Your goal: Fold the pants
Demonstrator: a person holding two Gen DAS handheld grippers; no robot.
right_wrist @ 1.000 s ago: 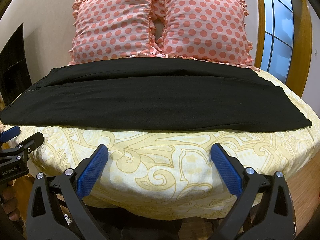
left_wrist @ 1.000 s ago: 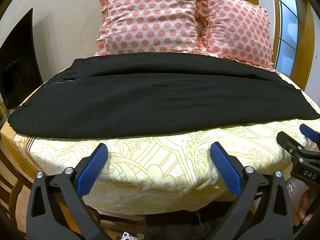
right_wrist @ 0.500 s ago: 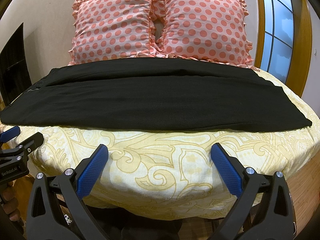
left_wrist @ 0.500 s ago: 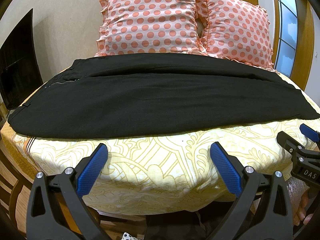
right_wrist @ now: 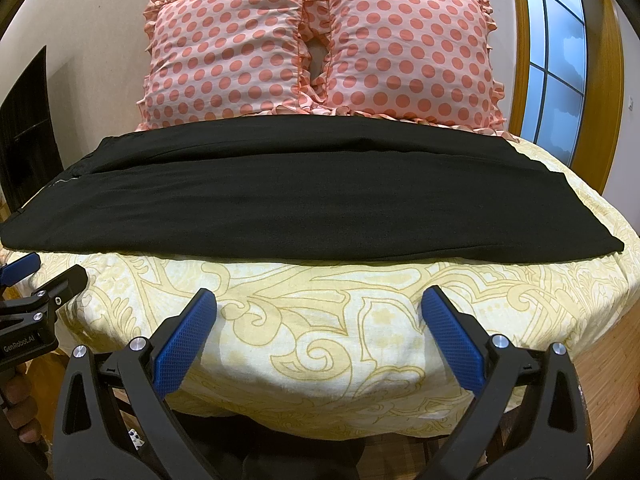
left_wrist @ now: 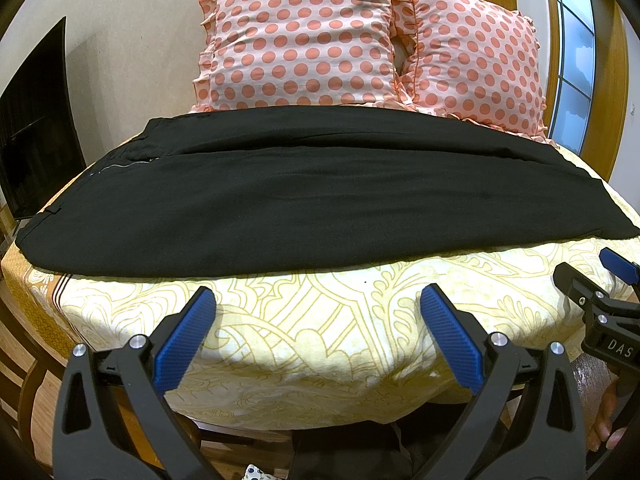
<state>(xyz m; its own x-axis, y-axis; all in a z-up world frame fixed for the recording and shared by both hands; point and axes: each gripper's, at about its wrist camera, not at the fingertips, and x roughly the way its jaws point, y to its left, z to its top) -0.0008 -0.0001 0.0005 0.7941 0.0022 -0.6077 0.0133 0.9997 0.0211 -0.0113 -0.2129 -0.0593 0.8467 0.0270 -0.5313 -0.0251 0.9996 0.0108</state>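
Note:
Black pants [left_wrist: 320,204] lie flat across the bed, waistband at the left and leg ends at the right; they also show in the right wrist view [right_wrist: 248,208]. One leg lies over the other along its length. My left gripper [left_wrist: 318,312] is open and empty, hovering at the bed's front edge, short of the pants. My right gripper [right_wrist: 318,312] is open and empty at the same edge, further right. It also shows at the right edge of the left wrist view [left_wrist: 592,288].
The pants rest on a yellow patterned bedspread [left_wrist: 360,328]. Two pink polka-dot pillows [right_wrist: 320,44] stand behind the pants. A dark screen [left_wrist: 36,128] is at the left wall. A wood-framed window [right_wrist: 560,60] is at the right.

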